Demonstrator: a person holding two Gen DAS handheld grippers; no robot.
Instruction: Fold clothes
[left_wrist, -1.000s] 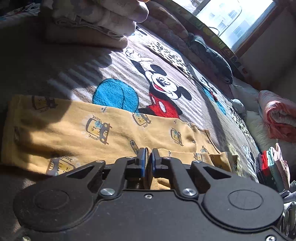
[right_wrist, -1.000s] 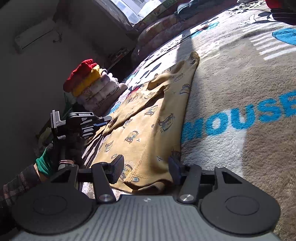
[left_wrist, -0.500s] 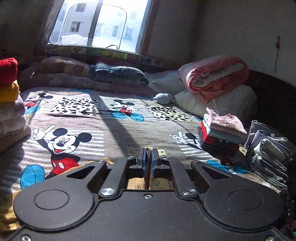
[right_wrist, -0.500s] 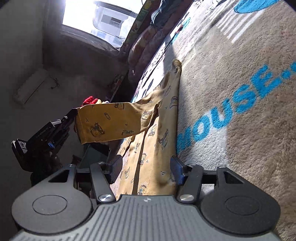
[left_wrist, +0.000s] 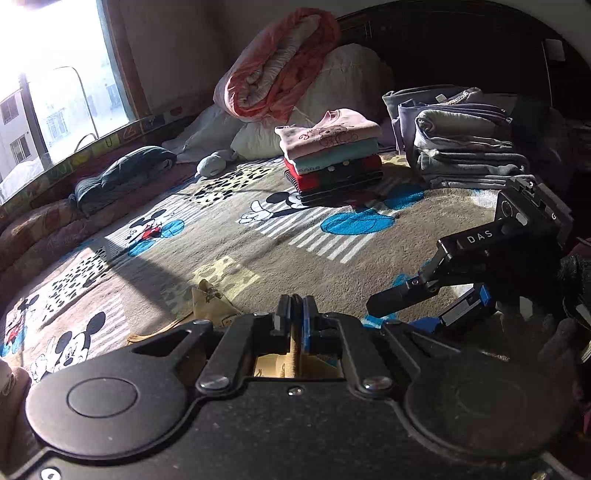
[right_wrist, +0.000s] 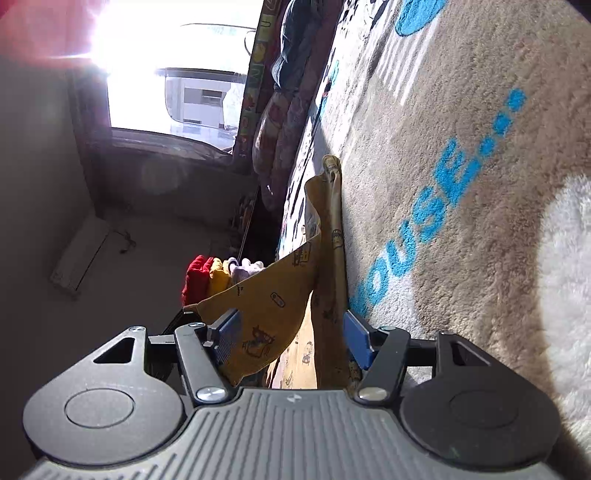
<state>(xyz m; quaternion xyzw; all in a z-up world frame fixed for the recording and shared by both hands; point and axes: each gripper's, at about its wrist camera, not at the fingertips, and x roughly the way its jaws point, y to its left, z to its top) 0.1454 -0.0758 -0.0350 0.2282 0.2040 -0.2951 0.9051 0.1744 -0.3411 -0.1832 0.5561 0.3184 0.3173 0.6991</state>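
L claw (left_wrist: 294, 312) clenched on yellow garment (right_wrist: 266, 321), one end lifted off blanket (right_wrist: 461, 155), rest lying on it. R claw (right_wrist: 290, 338) released, straddling garment. Risk: R clamps w/ layers uneven, fold skews; thin L pinch may slip.

Right tool (right_wrist: 291, 341) wide apart, yellow garment (right_wrist: 273, 314) between, blanket (right_wrist: 461, 184) beside

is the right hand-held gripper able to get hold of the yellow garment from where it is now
Probably yes. The right hand-held gripper is open and the yellow garment already hangs between its fingers, with nothing else in the gap. The left hand-held gripper is shut on another edge, holding the cloth up.
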